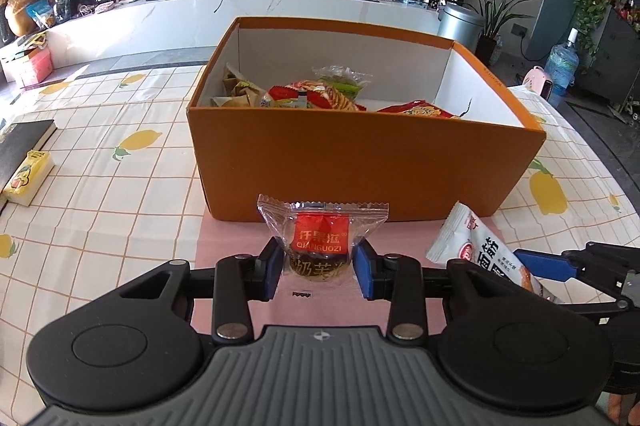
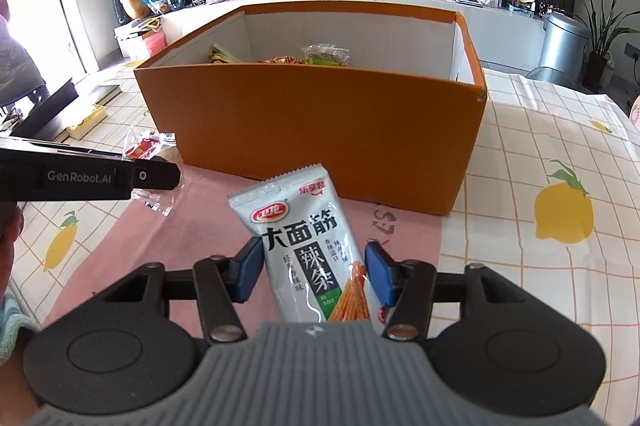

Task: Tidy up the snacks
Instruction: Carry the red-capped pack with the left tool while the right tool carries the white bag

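My left fingers [image 1: 318, 268] are closed on a clear-wrapped pastry [image 1: 320, 238] with a red label, the blue pads pressing its two sides and the crimped top edge standing up ahead of the tips. My right fingers [image 2: 314, 276] are closed on a white spicy-strip packet [image 2: 308, 242], which sticks out ahead of the tips, tilted to the left; the left pad touches it, while the right pad sits at its edge and I cannot tell how firmly it presses. Straight ahead of both pairs of fingers stands the orange box [image 1: 360, 166], open-topped, with several wrapped snacks [image 1: 316, 94] lying inside. Beneath my fingers is a pink mat [image 2: 160, 246] on the lemon-print tabletop [image 1: 120, 186]. Far to the left of my left fingers lie a yellow pack [image 1: 28, 178] and a black book [image 1: 24, 142].
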`<control>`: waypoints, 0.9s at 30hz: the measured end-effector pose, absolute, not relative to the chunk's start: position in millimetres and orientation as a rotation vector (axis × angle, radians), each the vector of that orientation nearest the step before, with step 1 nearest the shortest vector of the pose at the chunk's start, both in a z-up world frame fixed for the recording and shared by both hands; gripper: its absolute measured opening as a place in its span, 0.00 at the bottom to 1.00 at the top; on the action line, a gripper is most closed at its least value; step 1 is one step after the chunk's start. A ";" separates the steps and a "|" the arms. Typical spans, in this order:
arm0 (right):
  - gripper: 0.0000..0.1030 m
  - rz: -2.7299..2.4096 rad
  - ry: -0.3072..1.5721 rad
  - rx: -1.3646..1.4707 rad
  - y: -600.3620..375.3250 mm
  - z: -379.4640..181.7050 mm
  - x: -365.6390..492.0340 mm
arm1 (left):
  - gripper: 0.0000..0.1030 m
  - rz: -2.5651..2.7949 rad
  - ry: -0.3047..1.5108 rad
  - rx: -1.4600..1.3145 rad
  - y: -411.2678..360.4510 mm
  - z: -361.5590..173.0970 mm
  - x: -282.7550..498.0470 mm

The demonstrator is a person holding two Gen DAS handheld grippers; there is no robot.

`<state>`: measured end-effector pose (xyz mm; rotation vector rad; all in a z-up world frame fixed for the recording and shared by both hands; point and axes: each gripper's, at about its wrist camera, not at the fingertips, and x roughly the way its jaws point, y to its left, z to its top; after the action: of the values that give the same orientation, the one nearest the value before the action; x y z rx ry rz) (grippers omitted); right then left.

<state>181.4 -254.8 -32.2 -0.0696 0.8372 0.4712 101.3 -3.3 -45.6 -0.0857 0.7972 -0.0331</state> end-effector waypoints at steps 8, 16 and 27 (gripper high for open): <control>0.51 0.459 0.772 -0.018 -260.0 -10.2 158.3 | 0.41 -0.048 0.746 -0.080 -9.9 -18.6 90.0; 0.51 0.451 0.683 0.026 -266.7 26.0 143.0 | 0.41 -0.056 0.698 -0.078 -12.9 1.3 80.4; 0.51 0.462 0.595 -0.003 -260.2 68.6 151.6 | 0.41 -0.068 0.633 -0.058 -11.5 25.3 84.7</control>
<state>151.6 -260.2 68.6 -0.0031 0.5952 0.4615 84.7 -11.5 25.3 -0.0582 0.6335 -0.0679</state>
